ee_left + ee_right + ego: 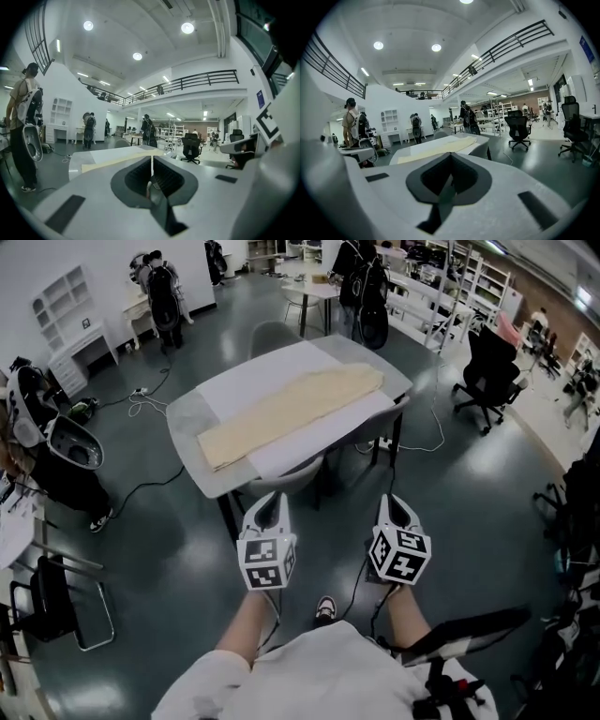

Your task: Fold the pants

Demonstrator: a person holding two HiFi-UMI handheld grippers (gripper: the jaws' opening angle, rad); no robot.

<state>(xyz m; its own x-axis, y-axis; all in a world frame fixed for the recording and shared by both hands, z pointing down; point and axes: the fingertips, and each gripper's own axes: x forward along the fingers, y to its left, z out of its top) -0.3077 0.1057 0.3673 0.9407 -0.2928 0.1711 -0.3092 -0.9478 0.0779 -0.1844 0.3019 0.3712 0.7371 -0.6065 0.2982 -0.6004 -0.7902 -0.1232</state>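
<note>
Beige pants (291,413) lie stretched out lengthwise on a white sheet over the grey table (190,457). I hold both grippers side by side above the floor, short of the table's near edge and pointing at it. The left gripper (271,499) is shut and holds nothing; its jaws meet in a thin seam in the left gripper view (152,160), with the pants (117,160) ahead of them. The right gripper (395,500) is likewise shut and empty, and in the right gripper view (451,157) the pants (436,149) lie ahead on the table.
A grey chair (298,472) is tucked under the table's near edge. A black office chair (488,377) stands to the right, a folding chair (58,607) at lower left. Cables (141,401) run over the dark floor. People with backpacks stand at the left (26,126) and further back.
</note>
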